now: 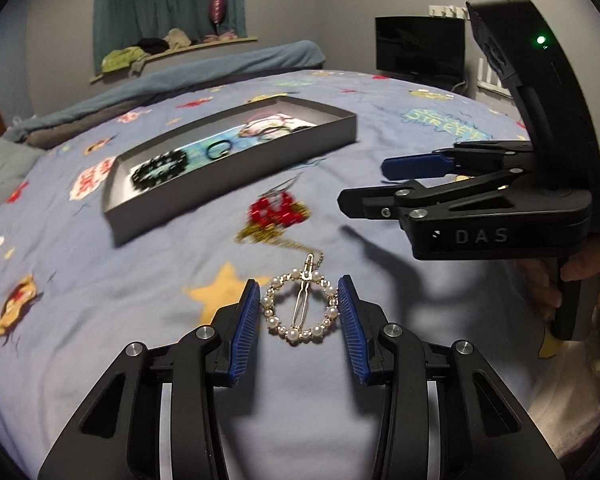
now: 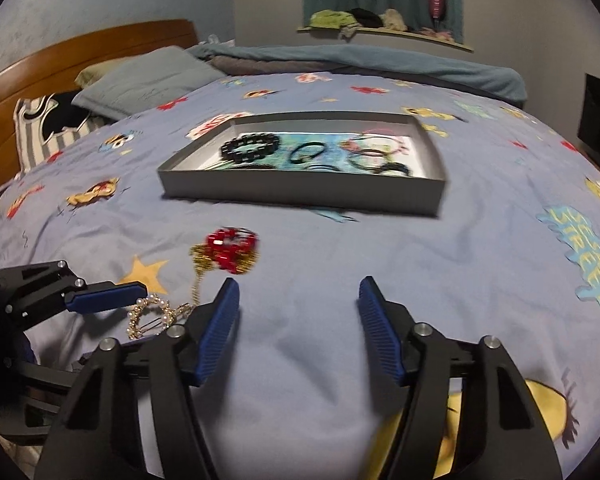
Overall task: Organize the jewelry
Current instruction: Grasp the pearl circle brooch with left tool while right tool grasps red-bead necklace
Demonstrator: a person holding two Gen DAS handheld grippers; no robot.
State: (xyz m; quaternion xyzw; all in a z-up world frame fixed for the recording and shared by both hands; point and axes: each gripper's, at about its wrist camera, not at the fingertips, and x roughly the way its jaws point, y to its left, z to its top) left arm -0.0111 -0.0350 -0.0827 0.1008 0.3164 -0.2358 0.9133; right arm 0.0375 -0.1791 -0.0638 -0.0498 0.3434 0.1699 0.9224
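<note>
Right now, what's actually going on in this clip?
A person is sorting jewelry on a blue cartoon-print bedspread. The left gripper is open, its blue pads on either side of a round pearl-and-gold hair clip, not yet closed on it. The right gripper is open and holds nothing. A red beaded piece with a gold chain lies loose nearby. The shallow grey box already holds black bracelets and rings.

Black hand-held gripper (image 1: 299,306), blue ribbed pads (image 1: 244,336), silver screws, "DAS" mark

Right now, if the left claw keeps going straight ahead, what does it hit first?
The pearl ring clip, lying between the open left claw pads. Beyond it come the gold chain and red beaded piece; depth is uncertain.
</note>
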